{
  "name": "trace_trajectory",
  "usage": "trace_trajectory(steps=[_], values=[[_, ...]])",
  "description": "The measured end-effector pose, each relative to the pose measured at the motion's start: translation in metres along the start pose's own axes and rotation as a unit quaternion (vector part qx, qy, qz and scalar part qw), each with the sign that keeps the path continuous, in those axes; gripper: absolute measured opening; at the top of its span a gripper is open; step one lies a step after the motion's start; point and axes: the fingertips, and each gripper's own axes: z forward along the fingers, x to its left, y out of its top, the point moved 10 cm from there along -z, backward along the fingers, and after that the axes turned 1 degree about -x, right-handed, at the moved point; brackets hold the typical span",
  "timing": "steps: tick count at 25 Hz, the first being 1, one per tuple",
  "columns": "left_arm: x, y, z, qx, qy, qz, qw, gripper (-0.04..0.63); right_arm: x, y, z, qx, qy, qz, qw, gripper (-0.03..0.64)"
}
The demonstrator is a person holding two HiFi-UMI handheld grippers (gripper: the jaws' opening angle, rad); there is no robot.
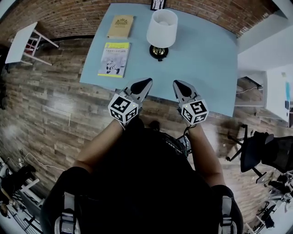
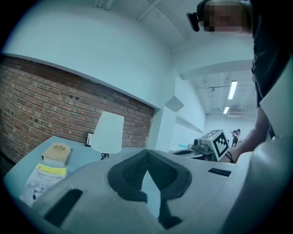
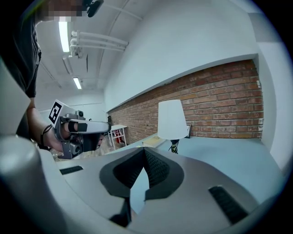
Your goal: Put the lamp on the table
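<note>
A lamp [image 1: 161,28] with a white shade and a dark base stands upright at the back of the light blue table [image 1: 201,55]. It also shows ahead in the left gripper view as the lamp [image 2: 107,133] and in the right gripper view as the lamp [image 3: 172,119]. My left gripper [image 1: 147,81] and right gripper [image 1: 176,83] hover side by side over the table's near edge, well short of the lamp. Both point toward it. The left gripper [image 2: 146,151] is shut with nothing in it, and so is the right gripper [image 3: 144,149].
Two books lie left of the lamp, a tan book [image 1: 121,26] and a yellow-and-white book [image 1: 114,58]. A small picture frame [image 1: 158,4] stands by the brick wall. A white side table [image 1: 20,43] is far left and an office chair [image 1: 256,153] is right.
</note>
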Motion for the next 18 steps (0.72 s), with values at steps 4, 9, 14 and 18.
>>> trace_trajectory(steps=[4, 9, 14, 18], values=[[-0.021, -0.005, -0.005, -0.006, 0.013, -0.002, 0.9999, 0.009, 0.005, -0.005, -0.018, -0.001, 0.009, -0.003, 1.0, 0.015], [-0.043, -0.009, -0.011, -0.013, 0.025, 0.0, 0.9996, 0.009, 0.011, -0.008, -0.038, -0.006, 0.021, -0.006, 1.0, 0.015], [-0.058, -0.012, -0.017, -0.018, 0.032, 0.0, 0.9993, 0.009, 0.017, -0.011, -0.05, -0.009, 0.031, -0.008, 0.999, 0.015], [-0.068, -0.014, -0.023, -0.021, 0.039, -0.001, 0.999, 0.009, 0.02, -0.014, -0.057, -0.011, 0.037, -0.005, 0.999, 0.015]])
